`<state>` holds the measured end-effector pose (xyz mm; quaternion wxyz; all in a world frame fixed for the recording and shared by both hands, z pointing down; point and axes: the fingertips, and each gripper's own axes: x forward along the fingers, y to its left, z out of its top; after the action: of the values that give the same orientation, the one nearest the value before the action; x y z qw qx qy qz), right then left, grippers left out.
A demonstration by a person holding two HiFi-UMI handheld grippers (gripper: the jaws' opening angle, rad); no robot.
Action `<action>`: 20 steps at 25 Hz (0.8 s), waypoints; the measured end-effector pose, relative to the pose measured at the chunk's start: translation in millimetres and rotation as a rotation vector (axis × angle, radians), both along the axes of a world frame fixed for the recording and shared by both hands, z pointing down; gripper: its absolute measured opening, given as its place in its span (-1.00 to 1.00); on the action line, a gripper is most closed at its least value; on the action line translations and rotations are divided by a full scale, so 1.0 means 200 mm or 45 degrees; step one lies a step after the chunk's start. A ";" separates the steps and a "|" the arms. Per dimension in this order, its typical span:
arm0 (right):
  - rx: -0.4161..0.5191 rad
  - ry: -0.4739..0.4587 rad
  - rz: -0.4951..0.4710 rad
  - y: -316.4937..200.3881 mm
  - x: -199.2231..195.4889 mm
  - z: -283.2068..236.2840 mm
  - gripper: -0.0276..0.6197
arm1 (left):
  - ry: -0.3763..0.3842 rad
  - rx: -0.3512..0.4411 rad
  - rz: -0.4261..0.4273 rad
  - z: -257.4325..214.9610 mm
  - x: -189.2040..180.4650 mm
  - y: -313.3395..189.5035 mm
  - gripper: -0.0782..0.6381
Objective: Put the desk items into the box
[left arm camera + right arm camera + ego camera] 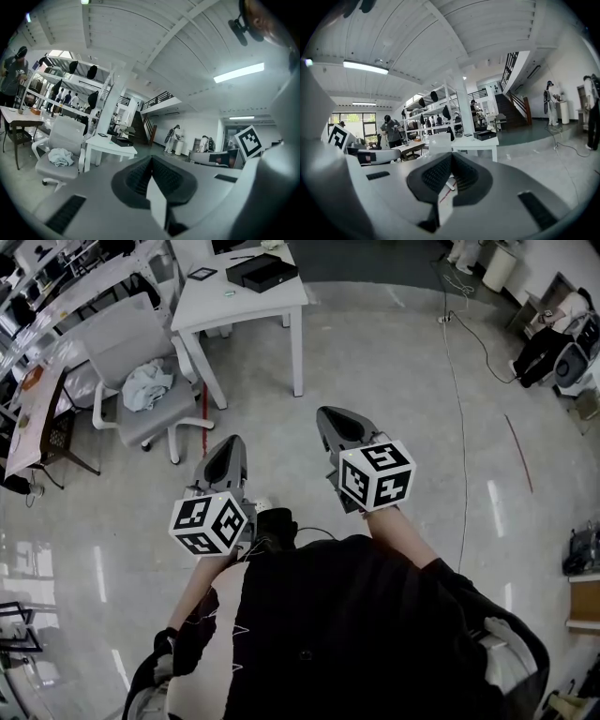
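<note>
A black box (261, 273) lies open on a white table (281, 298) far ahead across the floor. Beside it are a small dark flat item (201, 274) and a tiny pale item (230, 294). My left gripper (228, 451) and right gripper (339, 423) hang over bare floor, well short of the table. Both are shut with nothing between the jaws. In the left gripper view the gripper (151, 161) points toward the table (110, 147) and box (121, 139). In the right gripper view the gripper (451, 159) also faces the box (485, 135).
A grey chair (131, 343) with a crumpled cloth (148, 385) on its seat stands left of the table. A cable (457, 381) runs along the floor at the right. Other desks line the left edge, and people stand in the distance.
</note>
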<state>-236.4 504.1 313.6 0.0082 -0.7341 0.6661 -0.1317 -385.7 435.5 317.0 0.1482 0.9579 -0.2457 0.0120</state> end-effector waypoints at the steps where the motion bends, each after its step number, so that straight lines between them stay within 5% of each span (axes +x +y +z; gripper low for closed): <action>1: -0.013 -0.011 -0.004 -0.01 0.01 0.02 -0.91 | -0.003 -0.010 0.003 0.01 0.01 -0.01 -0.75; 9: -0.173 -0.069 -0.046 -0.16 0.05 0.25 -0.91 | -0.040 -0.090 0.023 0.16 0.10 -0.16 -0.75; 20: -0.219 -0.079 -0.055 -0.68 0.26 0.31 -0.91 | 0.006 -0.085 0.043 0.14 0.35 -0.68 -0.75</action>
<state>-185.2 369.0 374.9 -0.0369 -0.7130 0.6676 -0.2112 -316.0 298.8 345.1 0.1804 0.9564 -0.2286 0.0204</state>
